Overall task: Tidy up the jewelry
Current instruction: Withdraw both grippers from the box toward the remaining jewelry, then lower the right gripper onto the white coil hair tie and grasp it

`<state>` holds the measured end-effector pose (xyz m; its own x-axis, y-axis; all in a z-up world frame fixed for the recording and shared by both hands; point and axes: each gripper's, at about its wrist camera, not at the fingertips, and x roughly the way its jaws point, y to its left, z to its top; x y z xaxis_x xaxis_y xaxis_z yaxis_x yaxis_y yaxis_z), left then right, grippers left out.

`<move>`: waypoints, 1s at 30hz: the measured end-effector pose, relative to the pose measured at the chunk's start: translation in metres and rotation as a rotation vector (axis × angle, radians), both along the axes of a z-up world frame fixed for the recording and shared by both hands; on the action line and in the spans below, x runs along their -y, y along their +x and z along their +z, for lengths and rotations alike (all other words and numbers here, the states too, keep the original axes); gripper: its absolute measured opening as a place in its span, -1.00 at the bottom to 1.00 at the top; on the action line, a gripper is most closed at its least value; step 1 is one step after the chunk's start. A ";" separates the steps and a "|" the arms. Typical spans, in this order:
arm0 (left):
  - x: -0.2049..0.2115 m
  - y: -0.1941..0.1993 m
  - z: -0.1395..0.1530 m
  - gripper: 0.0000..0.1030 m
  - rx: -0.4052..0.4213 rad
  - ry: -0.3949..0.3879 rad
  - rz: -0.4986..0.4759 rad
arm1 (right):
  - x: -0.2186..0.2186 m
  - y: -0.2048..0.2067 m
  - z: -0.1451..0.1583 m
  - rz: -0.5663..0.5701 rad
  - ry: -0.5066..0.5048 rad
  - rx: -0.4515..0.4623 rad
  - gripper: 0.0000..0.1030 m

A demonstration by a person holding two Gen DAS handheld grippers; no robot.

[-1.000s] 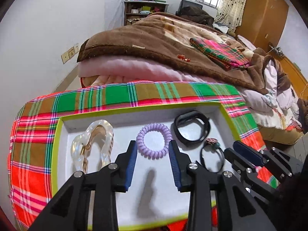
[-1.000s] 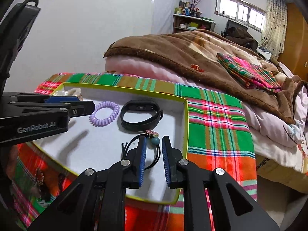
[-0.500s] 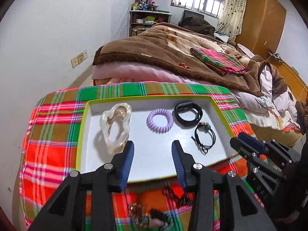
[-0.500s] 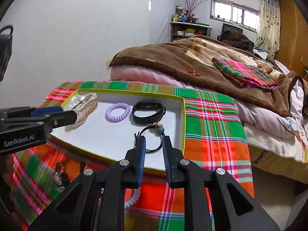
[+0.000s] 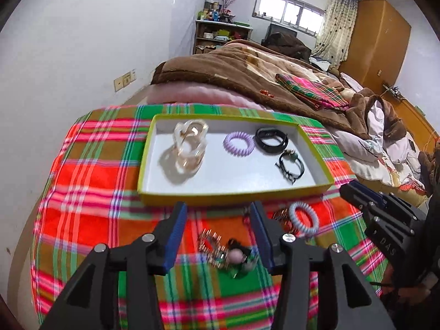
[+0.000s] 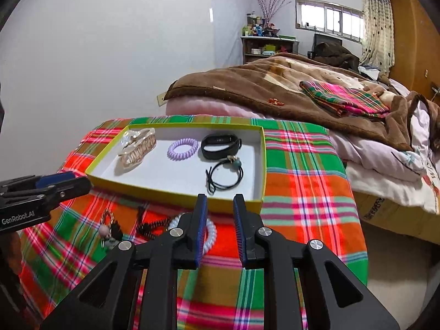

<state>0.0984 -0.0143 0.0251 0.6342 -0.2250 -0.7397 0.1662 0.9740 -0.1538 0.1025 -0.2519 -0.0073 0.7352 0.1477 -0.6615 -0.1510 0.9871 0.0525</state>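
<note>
A yellow-rimmed tray [image 5: 236, 192] [image 6: 176, 189] on the plaid cloth holds a clear hair claw [image 5: 189, 145] [image 6: 137, 145], a purple coil tie [image 5: 238, 144] [image 6: 183, 148], a black band [image 5: 271, 139] [image 6: 220, 143] and a black beaded hair tie [image 5: 290, 165] [image 6: 225, 173]. In front of the tray lie a pale blue coil tie [image 5: 304, 218] [image 6: 209, 232], a dark clip [image 6: 152, 224] and a pile of small pieces [image 5: 228, 253] [image 6: 108, 231]. My left gripper [image 5: 218, 214] is open and empty above the pile. My right gripper [image 6: 220, 205] is open and empty at the tray's near rim.
The plaid cloth [image 5: 90, 192] [image 6: 302, 187] covers a small table with edges dropping off left and front. A bed with a brown blanket [image 5: 233, 74] [image 6: 261, 88] lies beyond. A white wall [image 5: 82, 41] stands at the left.
Both grippers have pulled back from over the tray toward its near side. The black beaded hair tie now lies free in the tray. The loose pieces in front have come into view.
</note>
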 end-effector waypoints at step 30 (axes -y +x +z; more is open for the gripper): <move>-0.066 -0.044 -0.051 0.03 -0.103 -0.097 0.064 | -0.015 0.026 -0.052 0.010 -0.008 -0.164 -0.11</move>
